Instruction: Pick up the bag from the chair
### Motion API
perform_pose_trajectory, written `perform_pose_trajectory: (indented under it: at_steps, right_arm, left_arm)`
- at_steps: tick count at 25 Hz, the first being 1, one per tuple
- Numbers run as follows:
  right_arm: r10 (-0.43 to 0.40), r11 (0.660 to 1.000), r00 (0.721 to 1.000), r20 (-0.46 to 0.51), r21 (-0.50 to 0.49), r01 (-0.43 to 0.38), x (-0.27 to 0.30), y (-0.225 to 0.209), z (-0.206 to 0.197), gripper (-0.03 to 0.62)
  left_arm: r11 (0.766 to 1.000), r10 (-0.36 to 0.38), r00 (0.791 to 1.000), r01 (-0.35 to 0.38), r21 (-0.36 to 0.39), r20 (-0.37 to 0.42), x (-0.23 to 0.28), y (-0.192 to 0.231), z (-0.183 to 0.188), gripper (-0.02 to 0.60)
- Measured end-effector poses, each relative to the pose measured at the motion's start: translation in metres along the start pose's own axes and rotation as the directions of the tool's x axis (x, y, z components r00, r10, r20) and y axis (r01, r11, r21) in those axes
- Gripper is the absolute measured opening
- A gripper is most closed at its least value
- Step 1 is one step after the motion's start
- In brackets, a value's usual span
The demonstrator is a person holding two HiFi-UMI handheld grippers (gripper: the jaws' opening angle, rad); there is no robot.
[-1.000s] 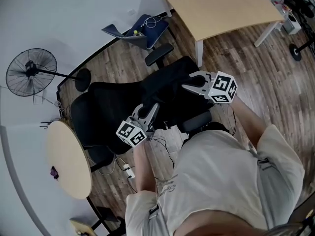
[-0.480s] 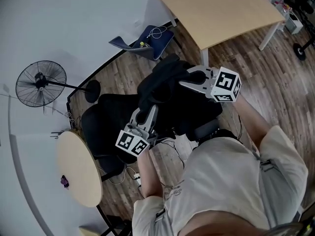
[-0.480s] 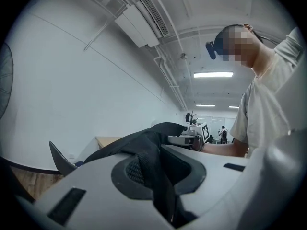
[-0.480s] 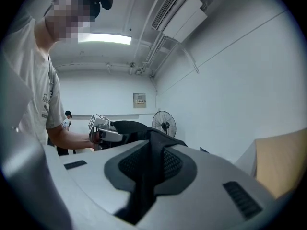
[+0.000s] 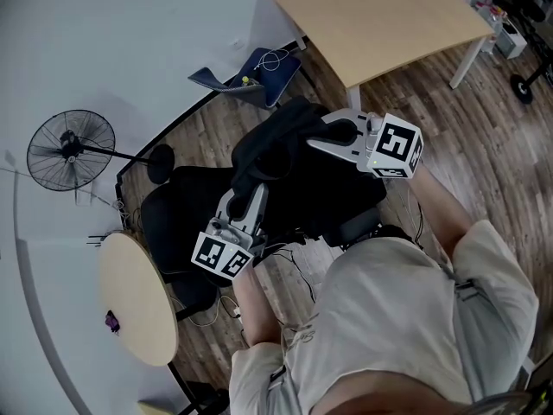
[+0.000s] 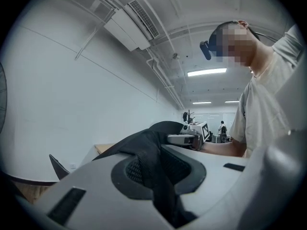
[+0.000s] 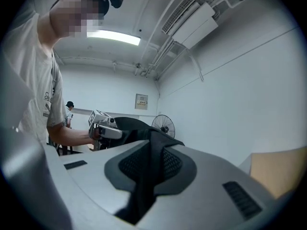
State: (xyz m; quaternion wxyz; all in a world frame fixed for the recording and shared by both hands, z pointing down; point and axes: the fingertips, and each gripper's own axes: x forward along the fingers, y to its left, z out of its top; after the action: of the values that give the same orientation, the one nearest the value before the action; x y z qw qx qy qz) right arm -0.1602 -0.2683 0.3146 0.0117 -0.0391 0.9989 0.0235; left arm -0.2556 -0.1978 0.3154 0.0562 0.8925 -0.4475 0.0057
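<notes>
- Since a second ago the bag point(image 5: 275, 137) has come up off the chair point(image 5: 177, 206). It now hangs bunched at mid-frame, above the seat, between the two grippers.
- The left gripper point(image 5: 248, 199) has slid a little toward the lower left of the head view and holds the bag's lower left edge.
- In the left gripper view, its jaws are pinched shut on a black strap point(image 6: 152, 159) of the bag.
- The right gripper point(image 5: 335, 135) is at the bag's right side, and its jaws are clamped on a dark fold point(image 7: 144, 174) of the bag.
- A fan point(image 5: 69, 150) stands at the left, and a desk point(image 5: 371, 15) fills the upper right.
</notes>
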Motion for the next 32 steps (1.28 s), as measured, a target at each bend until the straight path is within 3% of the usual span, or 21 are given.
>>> perform_pose_trajectory:
  at_steps: [5, 18, 32]
  right_arm:
    - [0.009, 0.999, 1.000, -0.015, -0.043, -0.010, -0.003, 0.006, 0.008, 0.029]
    - [-0.001, 1.000, 0.999, -0.049, -0.002, 0.001, -0.003, 0.006, -0.005, 0.028]
    - [0.009, 1.000, 1.000, -0.004, 0.017, -0.009, -0.007, 0.021, -0.013, 0.026]
  left_arm:
    - [1.000, -0.004, 1.000, 0.003, 0.016, 0.011, -0.001, -0.002, 0.007, 0.058]
    - [1.000, 0.014, 1.000, -0.014, -0.015, 0.011, -0.002, -0.005, -0.005, 0.058]
    - [1.000, 0.022, 1.000, -0.022, 0.018, 0.001, -0.011, -0.013, -0.015, 0.058]
